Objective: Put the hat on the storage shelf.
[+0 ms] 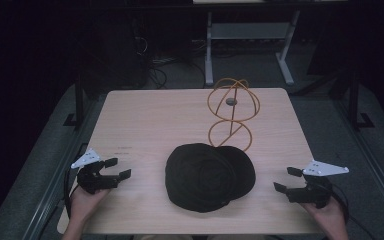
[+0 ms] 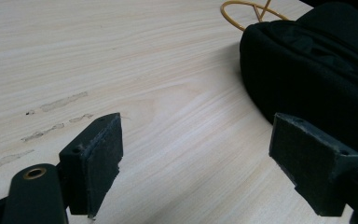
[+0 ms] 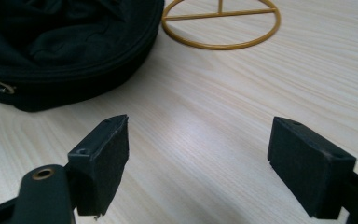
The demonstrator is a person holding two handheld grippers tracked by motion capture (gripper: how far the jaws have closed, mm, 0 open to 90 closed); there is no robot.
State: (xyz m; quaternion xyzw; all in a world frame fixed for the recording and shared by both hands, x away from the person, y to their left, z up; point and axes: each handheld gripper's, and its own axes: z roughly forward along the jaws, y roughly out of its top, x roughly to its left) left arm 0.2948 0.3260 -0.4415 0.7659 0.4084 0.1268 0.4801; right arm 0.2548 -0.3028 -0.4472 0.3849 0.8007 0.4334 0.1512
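While your left gripper and right gripper rest with jaws spread wide and empty, the black cap lies between them, touching the gold wire stand behind it.

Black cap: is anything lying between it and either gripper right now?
Nothing visible does. Bare tabletop lies between the left gripper and the black cap, and likewise for the right gripper. The gold wire stand sits behind the cap, off both paths.
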